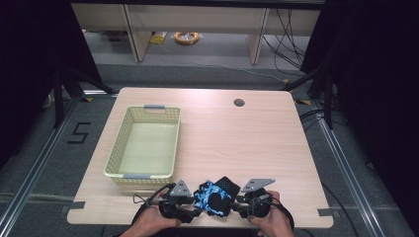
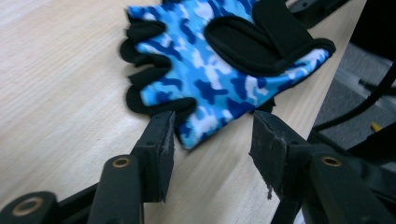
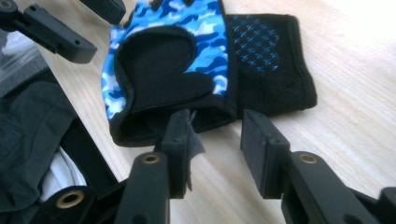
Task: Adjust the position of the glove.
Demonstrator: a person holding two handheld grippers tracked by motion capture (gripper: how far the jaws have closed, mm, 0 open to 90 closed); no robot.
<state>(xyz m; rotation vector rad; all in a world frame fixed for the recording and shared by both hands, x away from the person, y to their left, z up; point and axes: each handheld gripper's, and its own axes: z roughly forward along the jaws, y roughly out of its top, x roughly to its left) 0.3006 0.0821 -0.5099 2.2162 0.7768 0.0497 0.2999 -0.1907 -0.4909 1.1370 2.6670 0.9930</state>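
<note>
Ideally, the blue camouflage glove (image 1: 216, 196) at the lower centre is squared between the unclenched left gripper (image 2: 212, 133) and right gripper (image 3: 215, 128) before any pinch is made on its edges

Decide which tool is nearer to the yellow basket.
Left. The left tool sits just below the yellow basket's near rim, at the fingerless glove's left side; the right tool lies across the glove, farther off.

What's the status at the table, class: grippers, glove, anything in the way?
Left gripper open, glove edge between jaws. Right gripper open at glove's cuff. Basket off to the left, not obstructing.
</note>
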